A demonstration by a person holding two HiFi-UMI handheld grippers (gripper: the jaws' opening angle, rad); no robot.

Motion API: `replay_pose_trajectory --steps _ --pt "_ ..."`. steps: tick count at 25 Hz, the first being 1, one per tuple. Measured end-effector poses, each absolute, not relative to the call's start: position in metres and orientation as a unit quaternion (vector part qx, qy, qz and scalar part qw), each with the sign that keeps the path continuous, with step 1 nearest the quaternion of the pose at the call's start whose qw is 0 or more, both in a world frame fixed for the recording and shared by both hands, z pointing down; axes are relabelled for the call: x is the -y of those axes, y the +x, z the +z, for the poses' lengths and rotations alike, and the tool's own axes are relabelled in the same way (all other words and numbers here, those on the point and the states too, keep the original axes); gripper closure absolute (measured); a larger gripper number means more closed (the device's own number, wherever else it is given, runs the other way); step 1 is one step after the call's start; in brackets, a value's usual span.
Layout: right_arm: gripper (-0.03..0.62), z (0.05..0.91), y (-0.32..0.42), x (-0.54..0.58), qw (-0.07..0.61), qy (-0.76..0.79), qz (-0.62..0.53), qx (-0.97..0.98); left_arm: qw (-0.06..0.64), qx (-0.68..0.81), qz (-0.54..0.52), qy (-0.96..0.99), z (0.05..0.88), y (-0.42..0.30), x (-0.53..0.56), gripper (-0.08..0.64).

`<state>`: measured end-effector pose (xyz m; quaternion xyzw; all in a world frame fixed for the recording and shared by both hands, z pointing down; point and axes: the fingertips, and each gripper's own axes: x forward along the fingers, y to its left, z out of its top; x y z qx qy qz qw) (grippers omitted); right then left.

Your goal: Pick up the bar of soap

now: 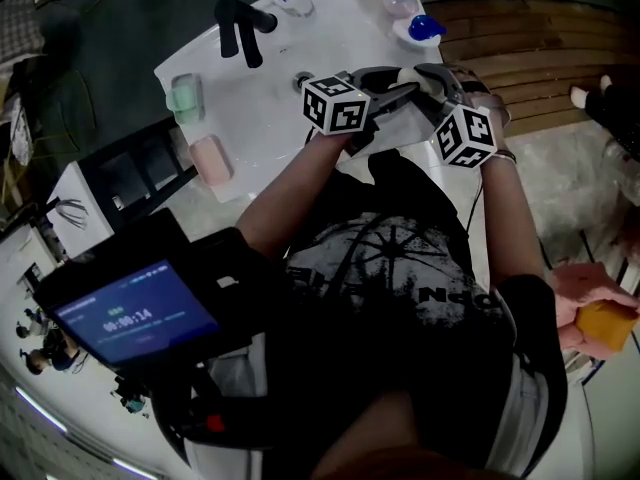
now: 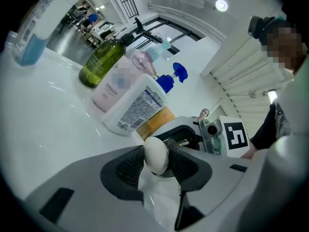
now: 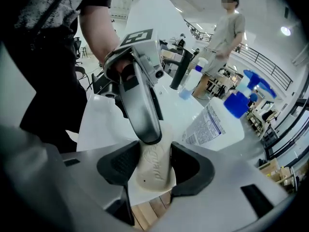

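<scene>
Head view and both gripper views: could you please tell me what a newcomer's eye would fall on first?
A white bar of soap is clamped at both ends, the left claw and the right claw meeting by the white counter. Beside them is a white bottle with a blue pump.

The cream, oval bar of soap (image 3: 154,167) (image 2: 156,154), stamped with raised lettering, sits pinched between two pairs of jaws at once.

Left gripper (image 2: 155,154) and right gripper (image 3: 155,162): grey shells and black ribbed pads (image 2: 126,167) are noted. Black-and-white marker cubes (image 1: 336,103) are mounted behind the fingers (image 3: 195,169). A black printed T-shirt (image 1: 400,268) is worn.
</scene>
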<state>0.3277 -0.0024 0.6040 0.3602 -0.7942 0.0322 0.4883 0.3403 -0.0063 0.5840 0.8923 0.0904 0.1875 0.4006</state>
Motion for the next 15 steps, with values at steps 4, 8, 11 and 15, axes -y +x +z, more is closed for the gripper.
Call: replay_pose_trajectory --steps 4,8,11,15 --pt "0.382 0.615 0.33 0.003 0.489 0.349 0.04 0.798 0.409 -0.083 0.192 0.888 0.597 0.342 0.007 0.394" --pt "0.382 0.618 0.324 0.001 0.488 0.345 0.036 0.801 0.41 -0.078 0.19 0.888 0.6 0.336 0.005 0.393" --pt "0.382 0.617 0.323 -0.001 0.482 0.344 0.041 0.805 0.412 -0.078 0.188 0.888 0.599 0.336 0.003 0.394" --pt "0.381 0.616 0.324 -0.002 0.474 0.345 0.056 0.808 0.418 -0.075 0.185 0.886 0.599 0.336 0.003 0.393"
